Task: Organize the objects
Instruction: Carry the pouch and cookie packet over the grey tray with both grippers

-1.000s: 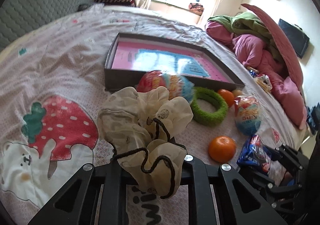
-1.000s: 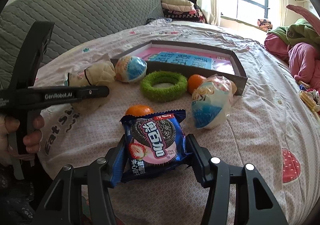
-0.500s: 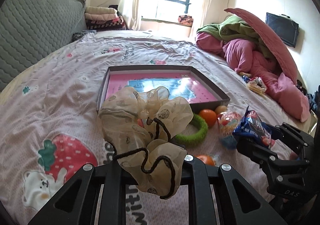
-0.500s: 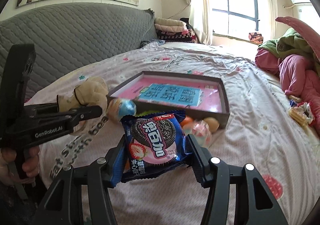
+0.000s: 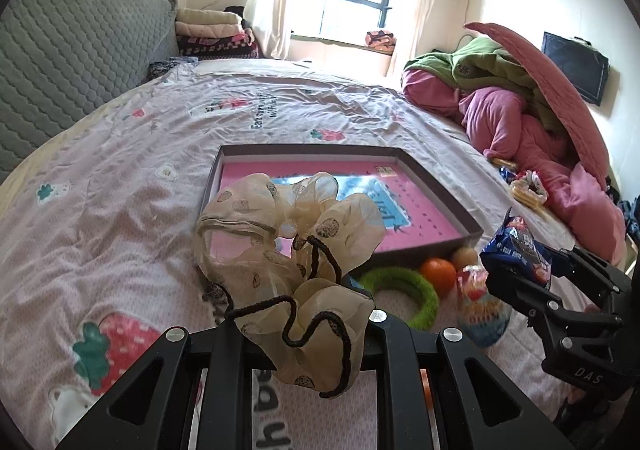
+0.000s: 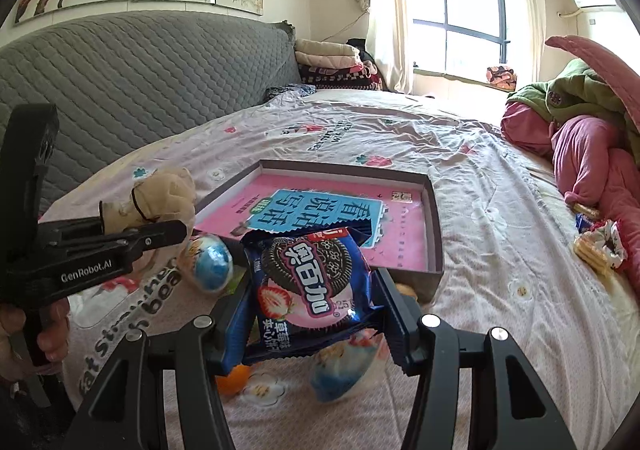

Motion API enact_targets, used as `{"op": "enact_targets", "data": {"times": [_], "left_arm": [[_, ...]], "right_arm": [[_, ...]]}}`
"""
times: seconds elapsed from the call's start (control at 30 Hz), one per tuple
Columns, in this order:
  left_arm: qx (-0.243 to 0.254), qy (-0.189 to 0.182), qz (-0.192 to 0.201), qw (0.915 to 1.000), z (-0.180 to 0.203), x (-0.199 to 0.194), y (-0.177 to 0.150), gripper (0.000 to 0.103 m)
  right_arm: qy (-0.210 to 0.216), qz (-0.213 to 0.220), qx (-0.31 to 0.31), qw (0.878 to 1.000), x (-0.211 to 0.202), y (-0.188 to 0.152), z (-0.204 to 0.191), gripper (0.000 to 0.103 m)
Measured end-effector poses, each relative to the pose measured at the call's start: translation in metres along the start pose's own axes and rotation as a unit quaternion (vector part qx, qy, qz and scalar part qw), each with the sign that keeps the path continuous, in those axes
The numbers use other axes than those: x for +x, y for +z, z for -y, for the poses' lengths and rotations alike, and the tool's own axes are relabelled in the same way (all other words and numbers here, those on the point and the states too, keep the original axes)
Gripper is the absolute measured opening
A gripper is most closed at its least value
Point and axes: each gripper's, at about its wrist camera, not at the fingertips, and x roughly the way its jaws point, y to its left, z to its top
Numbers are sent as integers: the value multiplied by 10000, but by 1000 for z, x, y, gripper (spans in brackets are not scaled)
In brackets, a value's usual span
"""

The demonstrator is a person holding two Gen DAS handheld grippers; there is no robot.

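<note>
Bed (image 5: pixel 120 210), tray (image 5: pixel 436 186), green ring (image 5: pixel 404 300), orange (image 5: pixel 439 271)

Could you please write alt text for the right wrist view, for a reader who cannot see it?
The right tool grips a blue cookie packet above a bed, before an open box holding a pink book. At left, the left tool holds a beige scrunchie.

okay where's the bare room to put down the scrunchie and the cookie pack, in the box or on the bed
The shallow box holds only a pink-and-blue booklet lying flat, so its whole floor is free. The bedsheet between box and grey headboard is bare too. Crowded: the box's near edge, with green ring, oranges and wrapped eggs.
</note>
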Motion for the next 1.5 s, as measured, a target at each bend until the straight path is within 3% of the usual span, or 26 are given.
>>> {"op": "enact_targets", "data": {"times": [0.6, 0.77, 1.13, 1.5], "left_arm": [[221, 155, -4, 9996, -17, 50, 54, 20], [313, 382, 10, 9988, -20, 70, 64, 20], [144, 431, -523, 9976, -34, 115, 57, 22], [185, 433, -824, 9955, -32, 131, 49, 23]], "right_arm": [[-340, -181, 0, 9993, 57, 35, 38, 57], [-297, -378, -15, 9988, 80, 42, 48, 57], [-166, -904, -51, 9958, 119, 41, 58, 57], [-219, -1287, -18, 9914, 136, 35, 64, 57]]}}
